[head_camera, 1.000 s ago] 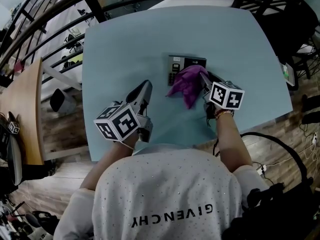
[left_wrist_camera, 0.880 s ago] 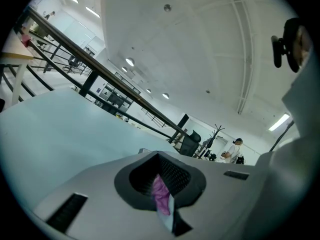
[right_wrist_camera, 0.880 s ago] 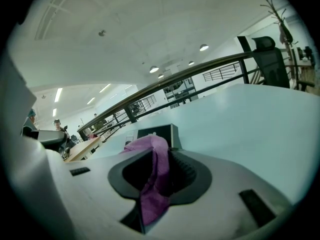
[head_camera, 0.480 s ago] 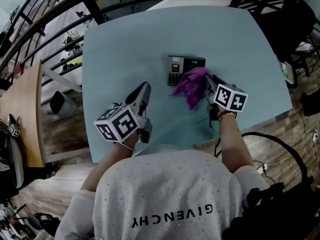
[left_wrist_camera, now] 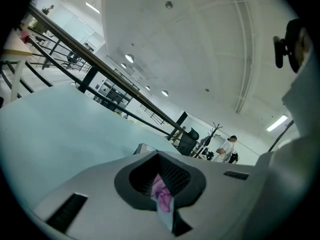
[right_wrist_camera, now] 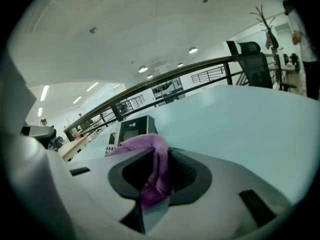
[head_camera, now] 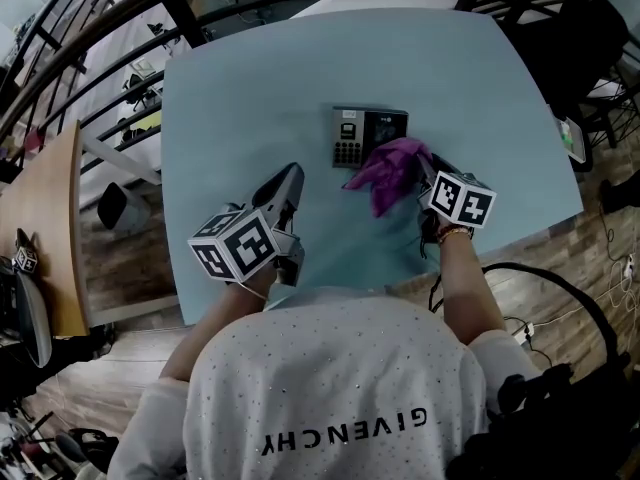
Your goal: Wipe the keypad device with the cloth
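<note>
The dark keypad device (head_camera: 368, 136) lies flat in the middle of the pale blue table, its keys at its left end. A purple cloth (head_camera: 393, 171) hangs bunched at the device's near right corner, and my right gripper (head_camera: 424, 173) is shut on it. In the right gripper view the cloth (right_wrist_camera: 151, 151) drapes over the closed jaws of the right gripper (right_wrist_camera: 157, 176), with the device (right_wrist_camera: 134, 129) just beyond. My left gripper (head_camera: 287, 183) hovers left of the device, shut and holding nothing. In its own view the left gripper (left_wrist_camera: 162, 184) shows only a sliver of purple through the jaw slit.
The table (head_camera: 250, 78) ends close to the person's body and at the right. A wooden desk (head_camera: 40, 228) stands on the left, black railings run along the back, and cables (head_camera: 560, 298) lie on the floor at the right. An office chair (right_wrist_camera: 252, 59) is far off.
My right gripper has drawn the cloth a little to the right, so more of the device's keypad and face shows. The left gripper has stayed put.
</note>
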The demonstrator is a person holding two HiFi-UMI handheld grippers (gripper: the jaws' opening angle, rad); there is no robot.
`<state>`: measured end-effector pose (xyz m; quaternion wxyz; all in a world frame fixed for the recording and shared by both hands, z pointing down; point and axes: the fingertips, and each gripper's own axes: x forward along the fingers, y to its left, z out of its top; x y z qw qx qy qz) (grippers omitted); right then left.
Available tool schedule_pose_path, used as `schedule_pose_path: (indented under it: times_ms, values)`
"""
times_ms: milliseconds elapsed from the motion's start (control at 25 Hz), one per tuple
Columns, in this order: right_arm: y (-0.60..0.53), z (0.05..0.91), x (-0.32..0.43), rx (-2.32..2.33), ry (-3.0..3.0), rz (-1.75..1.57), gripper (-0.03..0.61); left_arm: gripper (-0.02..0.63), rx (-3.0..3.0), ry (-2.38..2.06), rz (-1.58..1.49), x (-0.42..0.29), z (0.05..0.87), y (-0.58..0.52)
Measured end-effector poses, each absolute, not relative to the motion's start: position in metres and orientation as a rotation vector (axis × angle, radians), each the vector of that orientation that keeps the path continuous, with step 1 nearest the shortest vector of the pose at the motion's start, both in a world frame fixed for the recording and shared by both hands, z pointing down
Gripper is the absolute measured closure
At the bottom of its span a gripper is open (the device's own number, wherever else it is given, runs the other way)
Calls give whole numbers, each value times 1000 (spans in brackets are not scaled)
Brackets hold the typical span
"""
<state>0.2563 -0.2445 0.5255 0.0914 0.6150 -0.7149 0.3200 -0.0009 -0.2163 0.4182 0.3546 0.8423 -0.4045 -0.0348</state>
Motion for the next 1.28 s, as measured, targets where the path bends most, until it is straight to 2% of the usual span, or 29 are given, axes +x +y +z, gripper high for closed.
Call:
schedule_pose_path:
  times_ms: [320,600,800,1280]
  values:
    - [-241,497,223,1804,-2229,899,491,620,2141,-1058,-86,-6,425,-219]
    - [-244,459,134,1317,-2669,829,495,620,2114,-1080,-67,-12,438,-216]
    - [-238,485,84,1060,-2568,633,495,620,2092,-1132,-67,-25,441,-215]
    - [-261,529,87,1170,-2333,579,494,620,2055,-1195,-66,-49,447,-206]
